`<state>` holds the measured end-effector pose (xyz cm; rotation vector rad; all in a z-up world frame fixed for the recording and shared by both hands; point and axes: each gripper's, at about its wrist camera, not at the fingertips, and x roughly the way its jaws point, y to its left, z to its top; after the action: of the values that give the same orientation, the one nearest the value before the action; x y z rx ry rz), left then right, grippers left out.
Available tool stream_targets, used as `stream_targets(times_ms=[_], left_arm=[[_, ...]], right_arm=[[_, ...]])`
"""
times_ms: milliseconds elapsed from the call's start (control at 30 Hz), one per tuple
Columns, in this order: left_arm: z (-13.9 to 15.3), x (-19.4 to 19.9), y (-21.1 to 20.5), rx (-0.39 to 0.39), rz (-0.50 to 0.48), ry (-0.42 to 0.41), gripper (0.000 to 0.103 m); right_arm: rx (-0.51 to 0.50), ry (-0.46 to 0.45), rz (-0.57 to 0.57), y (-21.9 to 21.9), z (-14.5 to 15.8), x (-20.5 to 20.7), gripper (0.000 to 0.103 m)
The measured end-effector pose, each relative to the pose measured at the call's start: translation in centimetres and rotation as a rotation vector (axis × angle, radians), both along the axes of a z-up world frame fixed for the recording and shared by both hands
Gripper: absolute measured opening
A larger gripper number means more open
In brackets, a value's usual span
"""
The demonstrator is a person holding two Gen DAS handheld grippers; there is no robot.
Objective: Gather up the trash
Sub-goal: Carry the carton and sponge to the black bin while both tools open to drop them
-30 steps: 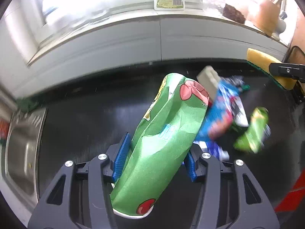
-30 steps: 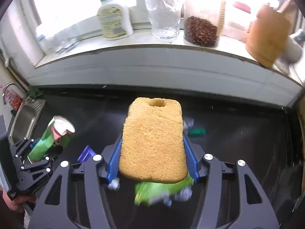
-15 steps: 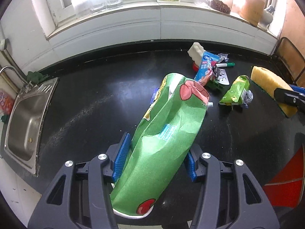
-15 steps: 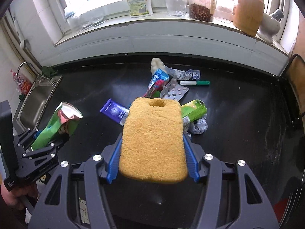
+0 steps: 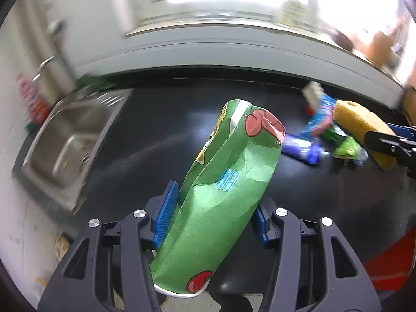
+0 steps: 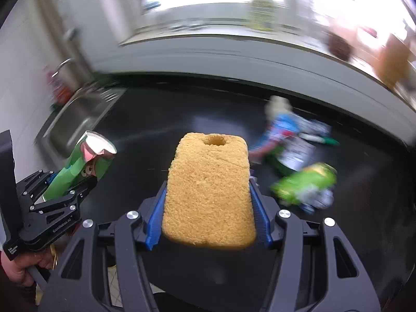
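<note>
The left gripper (image 5: 213, 221) is angling downward over the black countertop (image 5: 161, 140), its blue pads (image 5: 166, 218) pinching the crumpled green tube can (image 5: 223, 189), which is tilting up and away from the fingers. The right gripper (image 6: 208, 215) is pitching down likewise, its pads (image 6: 156, 221) clamping the yellow sponge (image 6: 208, 189) by its sides. A hand (image 6: 15, 265) is gripping the left tool's handle. Remaining wrappers (image 6: 304, 184) are lying on the countertop to the right, apart from both grippers. The sink (image 5: 67, 150) is sitting at left.

Crumpled green snack tube (image 5: 228, 182), tilted, clamped mid-air.
</note>
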<state>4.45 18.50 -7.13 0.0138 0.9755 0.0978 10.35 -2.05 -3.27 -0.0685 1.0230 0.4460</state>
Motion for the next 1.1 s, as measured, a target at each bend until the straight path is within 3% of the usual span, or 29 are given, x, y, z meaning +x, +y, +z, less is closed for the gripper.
stream_targets(times_ms=[233, 533, 833, 1100], left_arm=[[-0.9, -8.1, 9.8, 0.009, 0.269, 0.019, 0.051], [-6.4, -21.4, 19.2, -0.052, 0.553, 0.113, 0.051], [-13.7, -26.6, 23.8, -0.157, 0.629, 0.175, 0.051], [-16.2, -27.0, 25.6, -0.192, 0.621, 0.176, 0.051]], right_arm=[[0.048, 0.043, 0.325, 13.4, -1.5, -3.5, 0.057], [0.054, 0.204, 0.673, 28.3, -6.9, -12.6, 0.058], [-0.041, 0.298, 0.75, 35.6, -13.6, -17.3, 0.058], [-0.089, 0.317, 0.742, 37.8, -15.5, -18.0, 0.059]])
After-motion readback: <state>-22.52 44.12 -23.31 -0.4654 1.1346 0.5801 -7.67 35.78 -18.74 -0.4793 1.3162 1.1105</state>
